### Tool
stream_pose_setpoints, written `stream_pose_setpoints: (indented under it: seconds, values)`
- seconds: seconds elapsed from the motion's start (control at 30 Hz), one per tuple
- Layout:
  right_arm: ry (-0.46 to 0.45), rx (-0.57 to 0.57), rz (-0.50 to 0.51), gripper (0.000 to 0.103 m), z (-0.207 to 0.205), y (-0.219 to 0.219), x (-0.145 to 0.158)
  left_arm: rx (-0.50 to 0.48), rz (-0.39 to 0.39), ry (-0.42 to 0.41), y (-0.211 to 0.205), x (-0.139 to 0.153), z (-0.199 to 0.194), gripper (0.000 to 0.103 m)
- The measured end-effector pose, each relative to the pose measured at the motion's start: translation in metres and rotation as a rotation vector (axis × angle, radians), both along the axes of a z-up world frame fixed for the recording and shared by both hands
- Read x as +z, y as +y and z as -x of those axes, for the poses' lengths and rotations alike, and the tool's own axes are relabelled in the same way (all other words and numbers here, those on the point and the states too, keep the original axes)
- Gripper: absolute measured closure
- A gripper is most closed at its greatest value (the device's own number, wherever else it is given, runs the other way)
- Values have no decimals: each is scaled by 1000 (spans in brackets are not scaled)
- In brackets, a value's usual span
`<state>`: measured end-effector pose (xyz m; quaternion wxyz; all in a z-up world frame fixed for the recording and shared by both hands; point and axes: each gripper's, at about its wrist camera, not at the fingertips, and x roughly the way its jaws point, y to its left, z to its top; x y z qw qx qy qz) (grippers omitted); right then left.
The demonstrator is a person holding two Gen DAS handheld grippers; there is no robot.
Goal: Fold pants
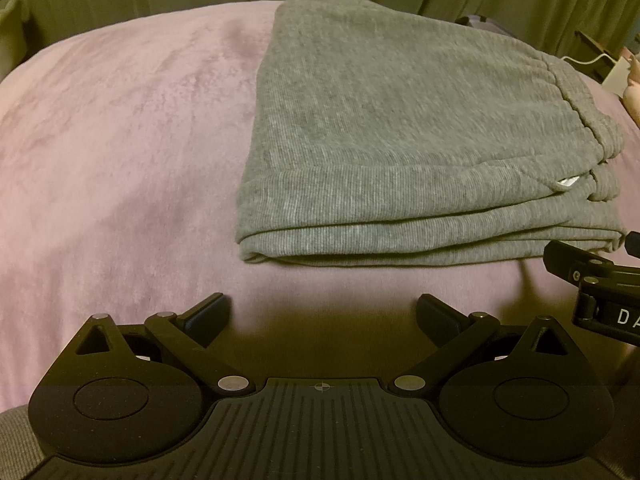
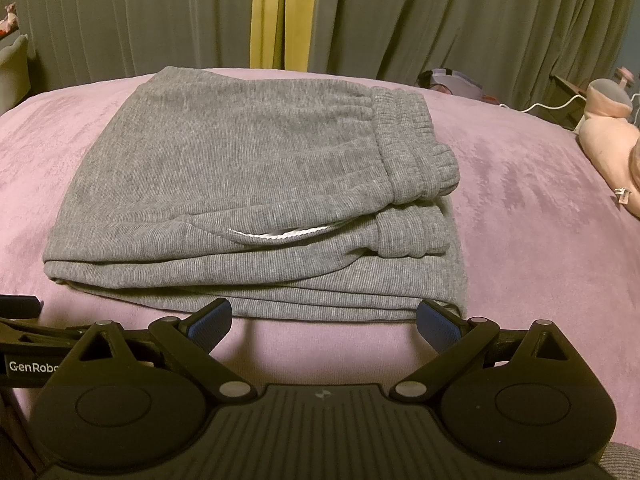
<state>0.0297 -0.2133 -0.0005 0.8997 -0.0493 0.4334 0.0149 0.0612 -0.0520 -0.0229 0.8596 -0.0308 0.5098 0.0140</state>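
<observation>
Pants sit folded just ahead of my right gripper. Both grippers wide open, empty; left gripper too. Soft, thick knit, floppy: I'd pinch the stacked near edge.

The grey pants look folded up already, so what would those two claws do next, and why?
Probably just draw both back. The grey pants already lie as a stacked bundle on the pink blanket, and the left gripper and right gripper are open, holding nothing.

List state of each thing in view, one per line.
grey pants: folded into a stacked bundle, lying on the blanket, not gripped
left gripper: open, empty, short of the pants
right gripper: open, empty, at the bundle's near edge
pink blanket: spread flat
</observation>
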Motion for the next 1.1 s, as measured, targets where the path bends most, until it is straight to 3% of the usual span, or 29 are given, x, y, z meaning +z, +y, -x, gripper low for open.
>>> stream_pose_setpoints:
  seconds: [1.1]
  values:
    - [10,17,3,4,0,2,-1,-6,-25,9,-2,0,-2,1]
